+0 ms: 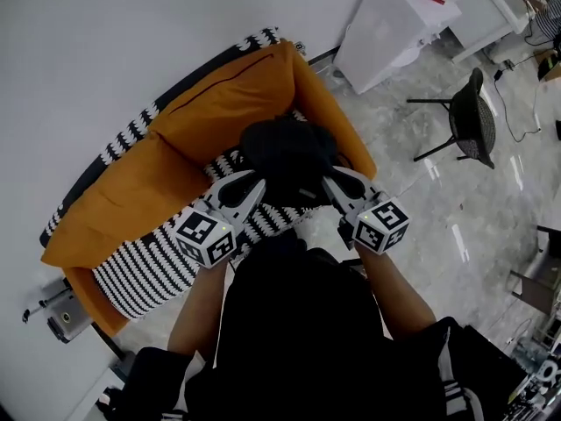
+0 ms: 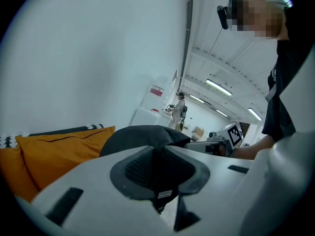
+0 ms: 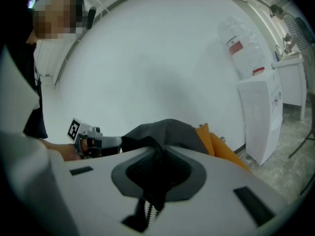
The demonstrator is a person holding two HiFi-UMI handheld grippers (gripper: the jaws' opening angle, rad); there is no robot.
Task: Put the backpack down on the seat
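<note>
A black backpack (image 1: 289, 156) hangs between my two grippers above the sofa's black-and-white striped seat (image 1: 149, 270). My left gripper (image 1: 252, 187) is shut on the bag's left side, with black fabric pinched between its jaws (image 2: 160, 176). On the right side, my right gripper (image 1: 337, 182) is also shut on black fabric and a zipper edge (image 3: 155, 173). The bag's rounded top (image 2: 142, 136) (image 3: 162, 129) rises beyond each pair of jaws. Behind the bag stands the orange back cushion (image 1: 202, 121) (image 2: 54, 154). Whether the bag's bottom touches the seat is hidden.
The sofa stands against a white wall. A white water dispenser (image 1: 394, 24) (image 3: 261, 107) is to its right, and a black chair (image 1: 469, 117) stands on the marble floor. A person in a striped shirt (image 2: 178, 109) is far off.
</note>
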